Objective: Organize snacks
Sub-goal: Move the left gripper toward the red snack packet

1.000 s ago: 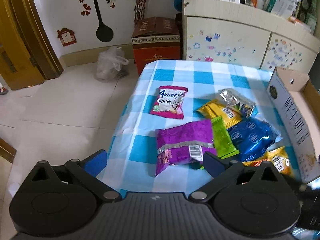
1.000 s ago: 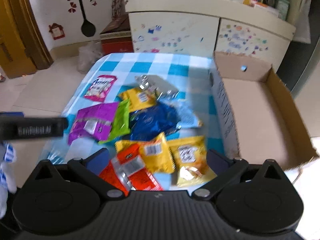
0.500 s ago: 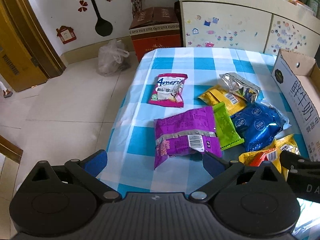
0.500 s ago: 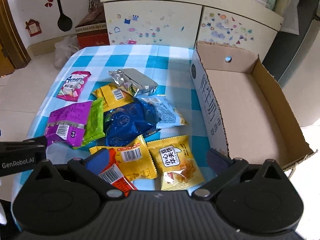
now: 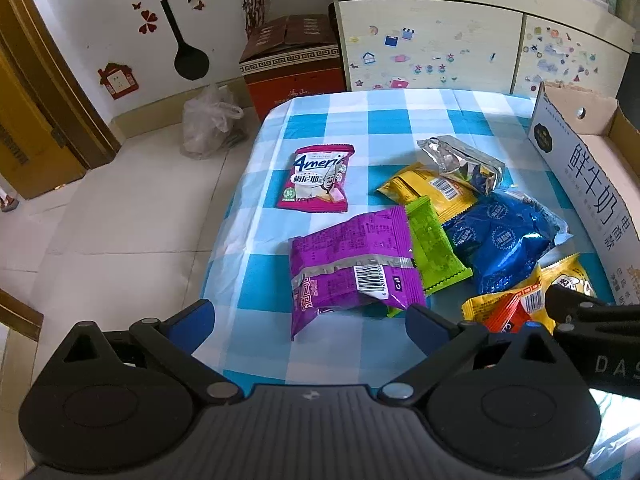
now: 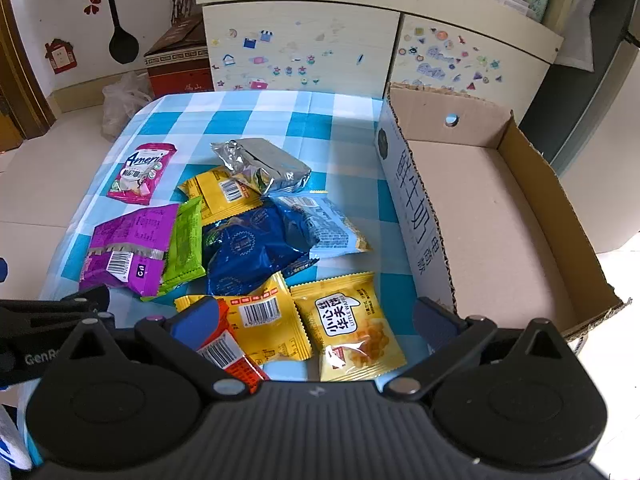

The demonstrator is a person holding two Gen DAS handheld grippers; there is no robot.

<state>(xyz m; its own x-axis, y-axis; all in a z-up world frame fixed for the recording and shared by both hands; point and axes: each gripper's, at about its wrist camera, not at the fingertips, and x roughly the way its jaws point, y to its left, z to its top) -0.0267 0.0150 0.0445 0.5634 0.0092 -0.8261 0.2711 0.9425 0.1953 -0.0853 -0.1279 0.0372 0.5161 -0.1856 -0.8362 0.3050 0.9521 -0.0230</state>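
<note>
- Foil-film snack packets look light, soft and slippery; the near yellow wafer packet (image 6: 354, 330) is probably best pinched at its crimped edge.
- Right gripper (image 6: 316, 322) and left gripper (image 5: 308, 320) both hover with fingers apart, holding nothing.
- Cardboard box (image 6: 532, 216) sits at the right.

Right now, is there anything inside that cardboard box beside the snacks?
Nothing shows inside the cardboard box: its bare floor is visible. The nearest corner is hidden behind the right gripper, so I cannot vouch for that part.
</note>
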